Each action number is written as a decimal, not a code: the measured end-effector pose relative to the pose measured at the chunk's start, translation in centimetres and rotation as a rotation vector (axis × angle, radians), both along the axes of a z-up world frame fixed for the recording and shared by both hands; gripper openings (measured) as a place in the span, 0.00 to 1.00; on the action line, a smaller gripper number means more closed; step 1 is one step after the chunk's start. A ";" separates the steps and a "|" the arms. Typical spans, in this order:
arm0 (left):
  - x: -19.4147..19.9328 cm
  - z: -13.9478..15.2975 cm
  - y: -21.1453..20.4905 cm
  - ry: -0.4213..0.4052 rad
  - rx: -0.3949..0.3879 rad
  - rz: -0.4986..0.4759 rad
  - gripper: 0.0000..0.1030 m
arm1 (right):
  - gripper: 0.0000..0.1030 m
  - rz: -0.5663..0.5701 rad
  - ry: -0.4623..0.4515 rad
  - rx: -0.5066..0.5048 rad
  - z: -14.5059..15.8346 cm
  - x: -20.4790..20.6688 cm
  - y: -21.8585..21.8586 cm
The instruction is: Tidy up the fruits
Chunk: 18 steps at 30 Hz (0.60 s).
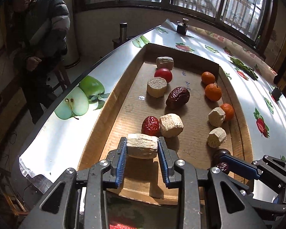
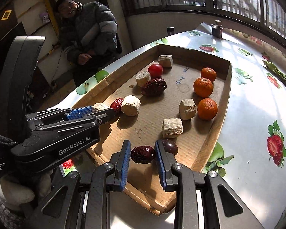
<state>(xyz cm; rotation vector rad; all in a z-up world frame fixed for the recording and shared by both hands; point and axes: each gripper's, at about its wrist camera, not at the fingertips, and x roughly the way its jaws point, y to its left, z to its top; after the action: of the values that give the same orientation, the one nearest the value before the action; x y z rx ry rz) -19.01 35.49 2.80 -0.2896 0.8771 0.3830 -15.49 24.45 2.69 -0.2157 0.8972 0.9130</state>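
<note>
**Both grippers clamped, each on its own piece**

The left gripper [image 1: 142,148] pinches a pale sugarcane chunk [image 1: 142,146] crosswise at the cardboard tray's [image 2: 209,145] near end; beside it, the right gripper [image 2: 143,153] grips a dark date [image 2: 143,154] across its long axis.

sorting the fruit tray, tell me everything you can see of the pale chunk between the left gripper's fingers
The pale chunk is a short, squat, beige piece with a rough, fibrous, wood-like surface and blunt cut ends. It lies on its side near the cardboard tray's near end, clamped end to end between the left hand-held gripper's blue pads. A red date sits just behind it.
</note>
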 end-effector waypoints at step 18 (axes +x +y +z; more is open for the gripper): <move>-3.2 5.1 -1.8 -0.137 0.197 0.109 0.72 | 0.59 -0.045 -0.089 0.067 2.6 -1.8 -1.9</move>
<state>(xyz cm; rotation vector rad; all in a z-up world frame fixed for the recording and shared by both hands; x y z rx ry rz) -22.23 33.70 7.94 -0.1790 0.6850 0.5405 -17.25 22.56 5.29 -0.1759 0.7853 0.8838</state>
